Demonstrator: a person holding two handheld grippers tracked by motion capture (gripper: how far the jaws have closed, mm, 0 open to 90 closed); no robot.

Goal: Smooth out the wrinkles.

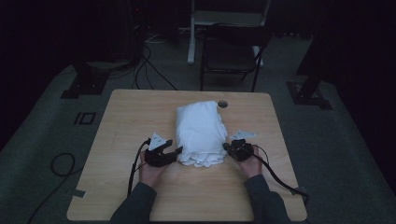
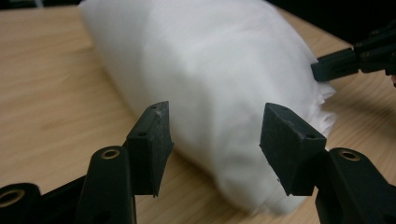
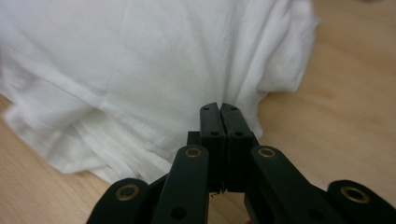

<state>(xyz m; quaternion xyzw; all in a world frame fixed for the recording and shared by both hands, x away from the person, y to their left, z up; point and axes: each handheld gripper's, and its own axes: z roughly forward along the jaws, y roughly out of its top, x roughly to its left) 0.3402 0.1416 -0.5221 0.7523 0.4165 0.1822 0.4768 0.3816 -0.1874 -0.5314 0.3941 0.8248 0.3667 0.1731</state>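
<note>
At mid-table, the folded white cloth looks mid-fold: the left gripper stands jaws apart just beside its near corner, the right gripper jaws together, empty, at the opposite edge, probably needing reopening to grasp.

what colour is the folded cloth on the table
White, plain with no pattern; the cloth shows best in the left gripper view.
</note>
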